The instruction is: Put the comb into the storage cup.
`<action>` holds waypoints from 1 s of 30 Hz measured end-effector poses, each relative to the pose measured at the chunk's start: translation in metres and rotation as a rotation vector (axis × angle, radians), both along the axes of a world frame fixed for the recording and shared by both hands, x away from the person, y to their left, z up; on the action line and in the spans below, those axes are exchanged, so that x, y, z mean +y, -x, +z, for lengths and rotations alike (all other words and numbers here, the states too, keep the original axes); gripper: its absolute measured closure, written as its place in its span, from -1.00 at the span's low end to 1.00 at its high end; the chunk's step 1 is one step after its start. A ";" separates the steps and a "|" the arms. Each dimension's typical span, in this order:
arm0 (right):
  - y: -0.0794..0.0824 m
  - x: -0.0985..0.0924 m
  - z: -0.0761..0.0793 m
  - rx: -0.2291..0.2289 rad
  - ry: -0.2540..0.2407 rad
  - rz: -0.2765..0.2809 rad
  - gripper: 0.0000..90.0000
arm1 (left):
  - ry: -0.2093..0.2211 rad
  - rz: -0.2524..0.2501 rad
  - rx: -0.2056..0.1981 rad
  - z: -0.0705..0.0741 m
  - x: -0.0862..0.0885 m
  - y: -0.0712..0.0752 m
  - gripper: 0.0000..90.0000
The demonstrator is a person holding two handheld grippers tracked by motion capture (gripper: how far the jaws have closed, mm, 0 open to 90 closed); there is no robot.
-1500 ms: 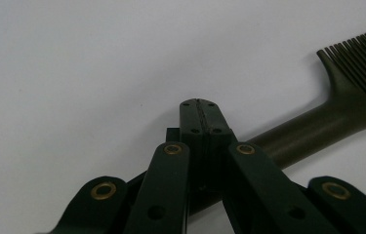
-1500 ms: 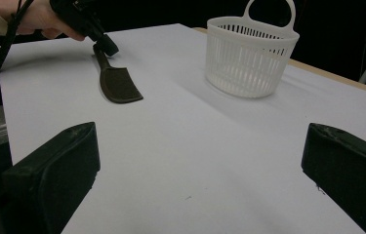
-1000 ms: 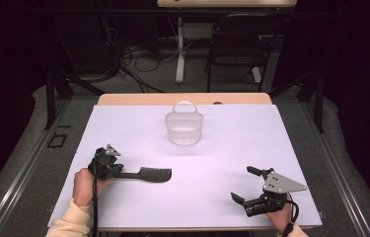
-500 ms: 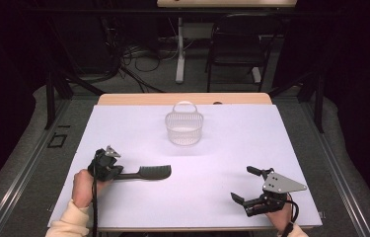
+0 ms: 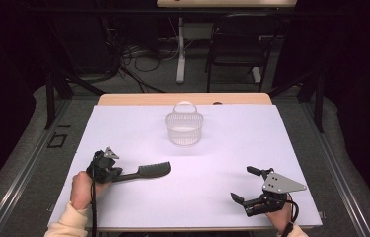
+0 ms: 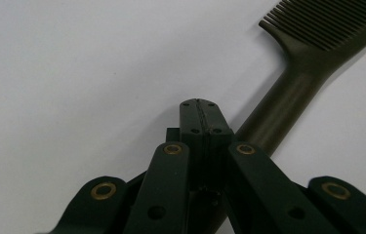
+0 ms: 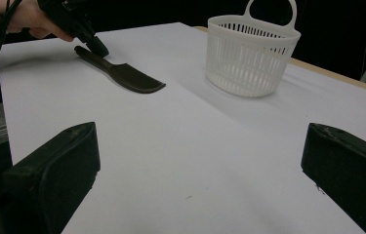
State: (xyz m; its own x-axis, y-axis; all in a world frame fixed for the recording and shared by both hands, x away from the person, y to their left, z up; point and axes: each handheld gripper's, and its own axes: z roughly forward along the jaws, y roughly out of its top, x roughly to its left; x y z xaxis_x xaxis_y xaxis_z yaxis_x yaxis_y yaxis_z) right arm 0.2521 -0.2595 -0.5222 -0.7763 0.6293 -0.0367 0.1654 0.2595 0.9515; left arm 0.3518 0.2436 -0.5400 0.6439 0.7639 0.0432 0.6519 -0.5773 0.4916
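1. The left gripper (image 5: 117, 174) is sitting low at the near left of the table (image 5: 232, 148), its jaws pressed fully together; in the left gripper view (image 6: 201, 122) the two pads are meeting along one thin seam with nothing between them.
2. Its closed tip is lying over the handle end of a dark comb (image 5: 145, 172); whether it is touching the handle cannot be told. In the left gripper view the comb (image 6: 293, 87) is running out from beneath the jaws toward the upper right, teeth at the far end.
3. The comb is lying flat on the white tabletop, its toothed head pointing toward the table's middle.
4. The right gripper (image 5: 244, 185) is resting at the near right, well apart from the comb, jaws standing wide with nothing between them.
5. A white slatted basket (image 5: 184, 126) is standing upright toward the far middle of the table, handle raised, apart from the comb and both grippers.
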 end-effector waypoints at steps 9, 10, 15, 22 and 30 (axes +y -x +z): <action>0.000 0.000 0.000 0.000 0.002 0.002 -0.99 | 0.005 0.001 0.007 0.000 0.002 0.004 1.00; 0.000 0.000 0.000 0.002 0.000 0.001 -0.99 | 0.006 0.003 0.008 0.000 0.002 0.005 1.00; 0.000 0.000 0.000 0.003 0.001 0.002 -0.99 | 0.007 0.005 0.016 0.001 0.003 0.007 1.00; 0.000 0.001 0.000 0.003 0.000 0.004 -0.99 | 0.010 0.007 0.019 0.001 0.003 0.010 1.00; -0.002 0.001 -0.001 0.001 -0.003 0.010 -0.99 | 0.016 0.014 0.025 0.001 0.005 0.012 1.00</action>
